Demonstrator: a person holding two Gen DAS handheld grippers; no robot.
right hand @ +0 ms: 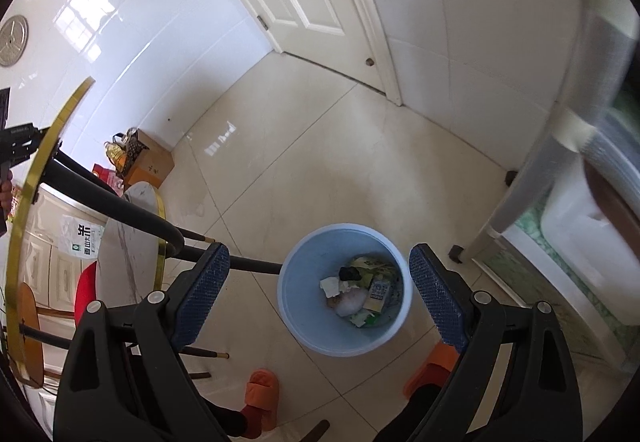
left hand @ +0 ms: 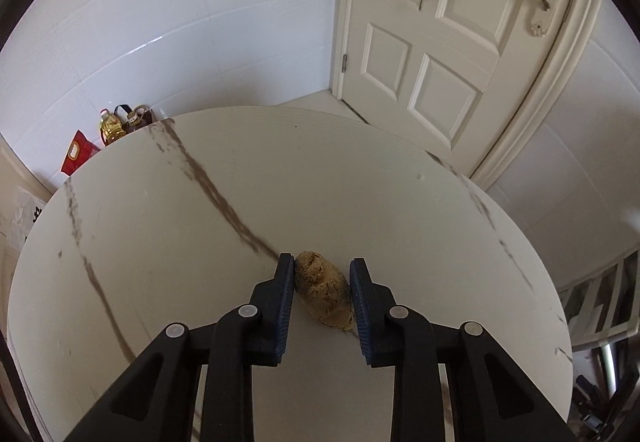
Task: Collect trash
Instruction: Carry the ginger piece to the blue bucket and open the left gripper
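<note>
Left gripper (left hand: 322, 270) pinches a brown, crumbly, oval lump (left hand: 324, 292) lying on the round marble-patterned table (left hand: 360, 178). Your right gripper (right hand: 320, 274) hangs wide open and empty above the blue bin (right hand: 292, 282) of scraps. Squeeze harder and the lump may crumble; grip off-centre and it may roll away.

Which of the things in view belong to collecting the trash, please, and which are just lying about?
For the job:
- brown lump in the left claw
- blue bin with rubbish
- right claw, open

Lying about:
- oil bottle
- red bag
- cardboard box
- orange slippers
</note>
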